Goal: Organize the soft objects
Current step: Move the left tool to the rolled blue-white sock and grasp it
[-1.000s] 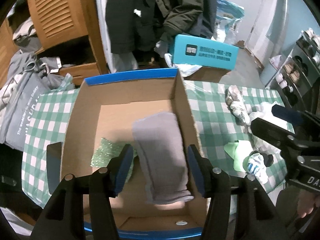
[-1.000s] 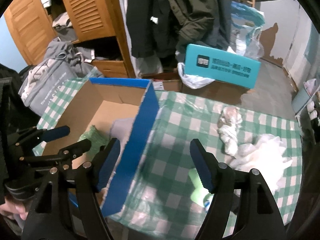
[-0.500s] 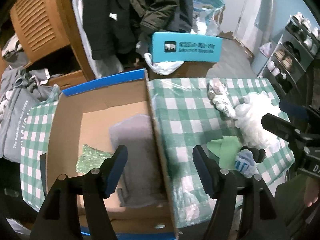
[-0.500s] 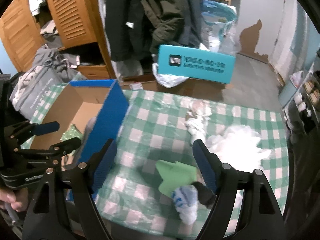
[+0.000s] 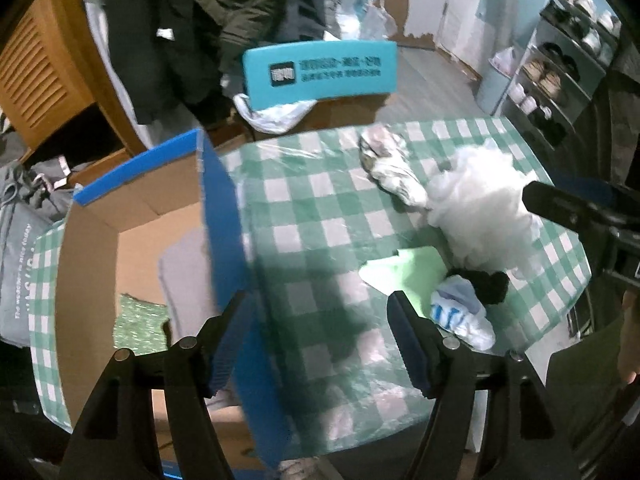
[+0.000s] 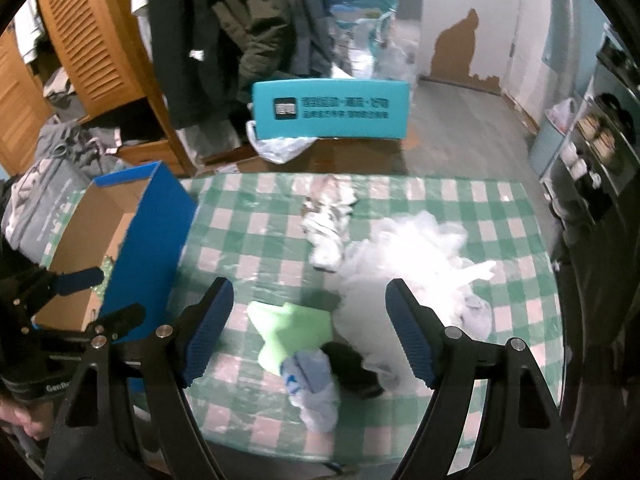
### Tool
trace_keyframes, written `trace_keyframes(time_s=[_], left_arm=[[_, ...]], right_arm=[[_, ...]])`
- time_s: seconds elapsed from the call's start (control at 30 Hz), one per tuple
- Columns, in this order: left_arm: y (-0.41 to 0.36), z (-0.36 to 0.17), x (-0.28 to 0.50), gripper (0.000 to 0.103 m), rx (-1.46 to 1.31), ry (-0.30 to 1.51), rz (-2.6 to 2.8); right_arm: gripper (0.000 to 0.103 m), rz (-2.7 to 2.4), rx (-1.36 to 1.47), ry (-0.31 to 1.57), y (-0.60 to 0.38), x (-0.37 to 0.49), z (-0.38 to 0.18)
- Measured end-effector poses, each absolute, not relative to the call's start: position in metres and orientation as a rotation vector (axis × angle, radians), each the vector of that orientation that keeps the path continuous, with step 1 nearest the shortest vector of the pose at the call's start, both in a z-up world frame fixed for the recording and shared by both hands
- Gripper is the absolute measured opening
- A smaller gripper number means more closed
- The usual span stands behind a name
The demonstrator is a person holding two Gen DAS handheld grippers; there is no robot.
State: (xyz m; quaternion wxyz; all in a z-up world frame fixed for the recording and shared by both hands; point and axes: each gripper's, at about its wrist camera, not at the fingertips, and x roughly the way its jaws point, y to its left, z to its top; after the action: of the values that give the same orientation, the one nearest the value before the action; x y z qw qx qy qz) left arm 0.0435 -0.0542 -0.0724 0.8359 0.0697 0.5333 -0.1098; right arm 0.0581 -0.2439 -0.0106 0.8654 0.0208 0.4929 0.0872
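Note:
A cardboard box with blue walls (image 5: 224,216) stands on the left of the checked table. In it lie a grey cloth (image 5: 182,264) and a glittery green cloth (image 5: 140,324). My left gripper (image 5: 316,312) hangs open over the box's right wall and the table, with nothing between its fingers. Right of it lie a light green cloth (image 5: 408,272), a white and blue sock (image 5: 460,316), a black item (image 5: 488,286), white fluffy stuff (image 5: 476,200) and a patterned cloth (image 5: 388,164). My right gripper (image 6: 308,292) is open and empty above the light green cloth (image 6: 296,332) and the sock (image 6: 312,380).
A teal box (image 6: 332,114) stands behind the table, with hanging coats and a wooden wardrobe (image 6: 92,40) beyond. Grey clothes are piled at the left (image 6: 44,196). A shoe rack (image 5: 560,76) stands at the right. The table's near edge (image 6: 280,452) is close below the grippers.
Both grippers have moved right, from over the box to over the table's loose items. The grey cloth stays in the box. The left jaws stand a little wider.

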Motion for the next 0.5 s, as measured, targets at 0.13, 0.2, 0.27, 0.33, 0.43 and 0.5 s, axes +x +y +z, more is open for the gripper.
trace_keyframes(time_s=[0.13, 0.2, 0.27, 0.33, 0.43, 0.5], left_arm=[[-0.071, -0.084, 0.039, 0.071, 0.163, 1.154, -0.248], [-0.081, -0.09, 0.039, 0.071, 0.169, 1.169, -0.254], [-0.087, -0.095, 0.039, 0.072, 0.167, 1.177, -0.255], [-0.093, -0.1, 0.039, 0.072, 0.157, 1.193, -0.263], [-0.101, -0.108, 0.04, 0.075, 0.126, 1.22, -0.27], [-0.106, -0.112, 0.039, 0.076, 0.101, 1.225, -0.266]], right_arm=[[0.078, 0.161, 0.054, 1.05, -0.259, 0.056, -0.019], [0.078, 0.149, 0.059, 1.057, -0.266, 0.054, -0.023], [0.078, 0.138, 0.066, 1.069, -0.274, 0.052, -0.028], [0.078, 0.126, 0.075, 1.081, -0.281, 0.049, -0.032], [0.078, 0.104, 0.082, 1.091, -0.293, 0.044, -0.038], [0.078, 0.091, 0.088, 1.096, -0.301, 0.041, -0.041]])
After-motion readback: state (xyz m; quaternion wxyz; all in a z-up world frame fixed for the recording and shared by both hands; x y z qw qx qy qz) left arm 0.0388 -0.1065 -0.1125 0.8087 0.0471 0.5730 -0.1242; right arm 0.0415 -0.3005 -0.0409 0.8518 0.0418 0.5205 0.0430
